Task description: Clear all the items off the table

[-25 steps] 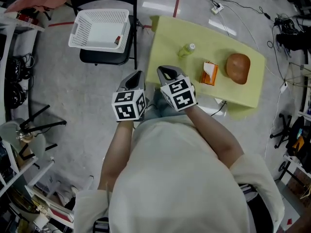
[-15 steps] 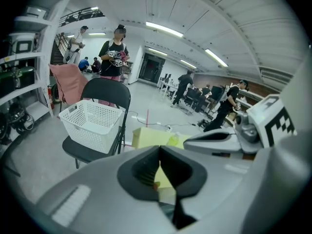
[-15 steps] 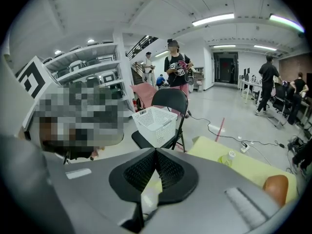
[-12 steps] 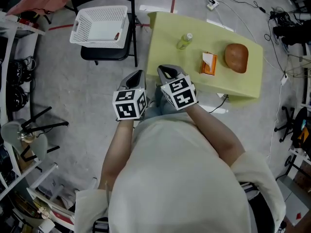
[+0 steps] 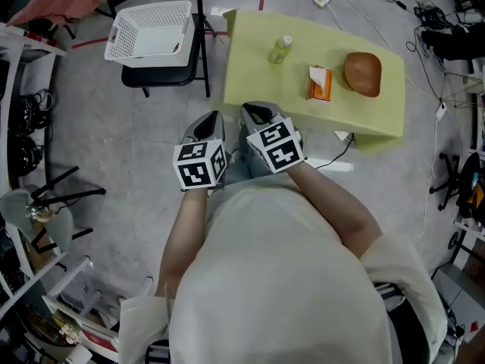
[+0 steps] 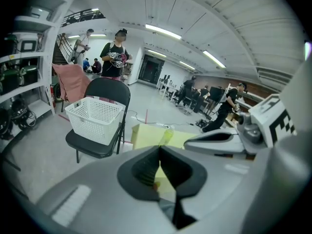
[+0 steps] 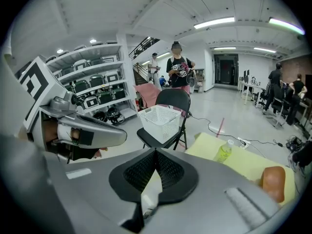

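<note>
While my left gripper (image 5: 214, 118) and right gripper (image 5: 255, 112) hover before the table (image 5: 250, 78), both are clenched empty. Bottle (image 5: 280, 49), carton (image 5: 320, 83) and bowl (image 5: 362, 73) lie there.

The yellow surface (image 5: 250, 74), with its bottle (image 5: 280, 49), carton (image 5: 320, 83) and bowl (image 5: 362, 73), sits higher and further left in the head view. The white basket (image 5: 151, 15) shifts upward too.
</note>
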A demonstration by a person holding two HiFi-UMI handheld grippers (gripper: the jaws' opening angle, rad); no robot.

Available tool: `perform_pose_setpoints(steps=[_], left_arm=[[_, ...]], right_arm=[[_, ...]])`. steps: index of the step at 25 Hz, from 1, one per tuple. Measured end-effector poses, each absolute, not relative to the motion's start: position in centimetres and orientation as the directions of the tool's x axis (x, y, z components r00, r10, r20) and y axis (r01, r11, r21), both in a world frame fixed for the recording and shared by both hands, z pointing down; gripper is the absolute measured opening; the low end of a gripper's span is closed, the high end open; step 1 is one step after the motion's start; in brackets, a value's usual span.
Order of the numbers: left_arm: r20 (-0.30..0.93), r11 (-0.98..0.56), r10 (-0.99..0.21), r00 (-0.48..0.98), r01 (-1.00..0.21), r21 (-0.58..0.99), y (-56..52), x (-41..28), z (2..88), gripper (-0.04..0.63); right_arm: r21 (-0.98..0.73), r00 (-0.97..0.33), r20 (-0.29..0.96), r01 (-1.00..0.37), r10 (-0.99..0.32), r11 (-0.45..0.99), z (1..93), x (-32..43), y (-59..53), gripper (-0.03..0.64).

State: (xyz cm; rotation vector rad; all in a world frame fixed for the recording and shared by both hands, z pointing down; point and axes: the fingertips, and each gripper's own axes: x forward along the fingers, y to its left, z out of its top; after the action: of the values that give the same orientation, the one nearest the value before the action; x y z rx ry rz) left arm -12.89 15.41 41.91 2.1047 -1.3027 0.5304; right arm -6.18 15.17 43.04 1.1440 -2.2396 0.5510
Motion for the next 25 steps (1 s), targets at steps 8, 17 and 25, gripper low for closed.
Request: perform_pose_setpoints(steps=[8, 17, 25], left_arm=[[0.615, -0.377, -0.633, 0.471, -0.881, 0.286, 17.5, -11.9, 42.1, 0.009], [0.609, -0.412, -0.618, 0.497, -0.865, 0.286, 17.5, -9.7, 42.0, 0.009], [0.608, -0.416, -0.625, 0.489, -0.868, 0.270, 17.3, -7.2, 41.9, 0.009]], right_arm=[[-0.086, -0.445, 0.648, -0.849, -0.618, 0.522, 42.8, -4.8, 17.1, -0.002], [-0.087, -0.413, 0.646, -0.875, -0.642, 0.475, 42.8, -2.5, 17.9, -0.002], [-0.099, -0.401, 0.634, -0.890, -0.662, 0.444, 42.8, 1.0, 17.9, -0.002]])
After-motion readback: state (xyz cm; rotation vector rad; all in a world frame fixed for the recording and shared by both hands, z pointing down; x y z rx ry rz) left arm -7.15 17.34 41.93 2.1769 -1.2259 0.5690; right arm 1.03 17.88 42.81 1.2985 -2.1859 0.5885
